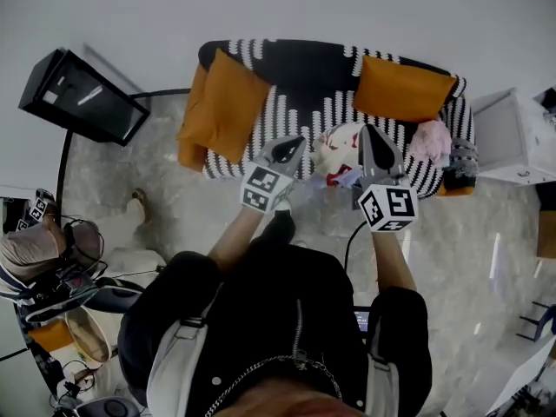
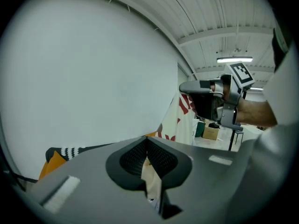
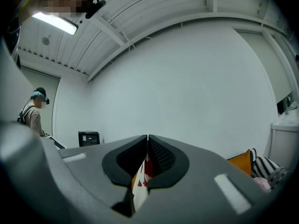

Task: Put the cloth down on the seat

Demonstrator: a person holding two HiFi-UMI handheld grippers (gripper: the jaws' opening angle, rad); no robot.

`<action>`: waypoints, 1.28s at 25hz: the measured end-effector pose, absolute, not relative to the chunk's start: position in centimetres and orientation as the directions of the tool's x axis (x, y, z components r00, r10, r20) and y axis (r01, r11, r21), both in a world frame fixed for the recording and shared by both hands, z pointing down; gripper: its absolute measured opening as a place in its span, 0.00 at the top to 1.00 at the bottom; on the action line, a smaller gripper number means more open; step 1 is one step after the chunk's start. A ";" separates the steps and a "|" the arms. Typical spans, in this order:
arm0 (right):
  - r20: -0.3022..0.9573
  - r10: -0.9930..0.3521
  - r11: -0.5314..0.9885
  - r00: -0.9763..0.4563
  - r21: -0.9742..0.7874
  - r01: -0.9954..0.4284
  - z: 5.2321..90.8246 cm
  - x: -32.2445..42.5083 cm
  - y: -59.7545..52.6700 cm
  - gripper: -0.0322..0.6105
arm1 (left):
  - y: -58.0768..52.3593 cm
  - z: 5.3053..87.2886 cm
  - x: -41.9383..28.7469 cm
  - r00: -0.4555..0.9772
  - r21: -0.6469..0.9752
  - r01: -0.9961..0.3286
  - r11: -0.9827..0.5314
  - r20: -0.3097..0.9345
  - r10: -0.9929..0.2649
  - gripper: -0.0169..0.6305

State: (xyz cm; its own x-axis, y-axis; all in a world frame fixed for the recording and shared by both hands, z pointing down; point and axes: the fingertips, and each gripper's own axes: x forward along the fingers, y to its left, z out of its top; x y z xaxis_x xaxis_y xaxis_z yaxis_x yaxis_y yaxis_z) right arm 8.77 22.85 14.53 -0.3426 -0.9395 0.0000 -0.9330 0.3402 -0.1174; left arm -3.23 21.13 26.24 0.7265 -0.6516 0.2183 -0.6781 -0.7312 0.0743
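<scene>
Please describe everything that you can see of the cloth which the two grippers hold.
The cloth looks like thin, soft fabric, cream-white with red marks. It hangs in loose folds between the two grippers, in front of the striped sofa. The left gripper is shut on one edge and the right gripper on another; a strip of cloth shows between each pair of jaws. Whether it touches the seat cannot be told.

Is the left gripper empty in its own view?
No, the left gripper has its jaws closed on an edge of the cloth.
</scene>
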 end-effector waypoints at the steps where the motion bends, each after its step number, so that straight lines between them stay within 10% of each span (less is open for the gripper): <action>1: -0.006 -0.941 0.338 -0.340 -0.115 -0.934 14.2 9.0 22.2 0.93 | 20.7 26.2 -3.1 0.728 0.072 -0.677 -0.733 0.215 -0.651 0.96; 32: 0.000 -0.967 0.254 -0.255 -0.081 -0.964 11.3 6.5 -0.4 0.93 | 1.4 27.3 -8.7 0.749 0.100 -0.652 -0.752 0.235 -0.619 0.96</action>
